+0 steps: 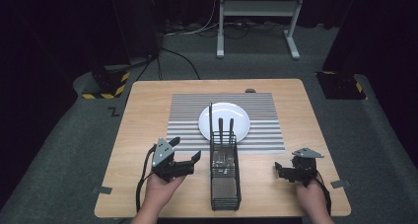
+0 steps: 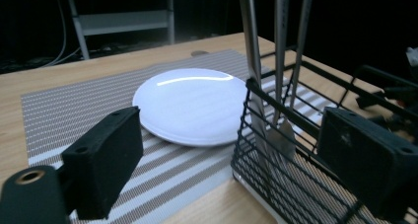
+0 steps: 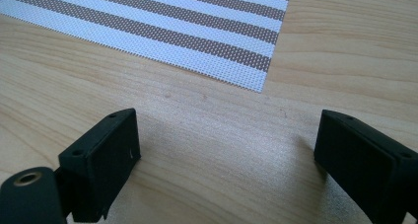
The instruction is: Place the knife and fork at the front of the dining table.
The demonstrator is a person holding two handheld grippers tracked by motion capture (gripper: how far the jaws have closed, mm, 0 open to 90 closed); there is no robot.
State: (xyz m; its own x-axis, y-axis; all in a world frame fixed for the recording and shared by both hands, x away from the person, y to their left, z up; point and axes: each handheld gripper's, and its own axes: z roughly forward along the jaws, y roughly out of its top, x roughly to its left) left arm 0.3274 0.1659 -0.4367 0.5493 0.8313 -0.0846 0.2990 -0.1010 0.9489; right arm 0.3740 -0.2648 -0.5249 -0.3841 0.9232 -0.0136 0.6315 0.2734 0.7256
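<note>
- The left gripper [image 1: 186, 159] sits with its fingers [image 2: 106, 160] wide apart and empty, aimed at the wire caddy [image 1: 225, 177], whose near corner lies between them, likely lining up on the upright utensils [image 2: 278, 61].
- The white plate [image 1: 224, 119] lies beyond those fingers on the striped mat [image 1: 185, 115], centred as if awaiting cutlery.
- The right gripper [image 1: 287, 173] hangs over bare tabletop [image 3: 222, 135], fingers spread, holding nothing, the mat's corner ahead of them.

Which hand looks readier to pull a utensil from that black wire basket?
Probably the left gripper: its open jaws face the black wire basket and metal utensils. The right gripper points at bare wooden table.
</note>
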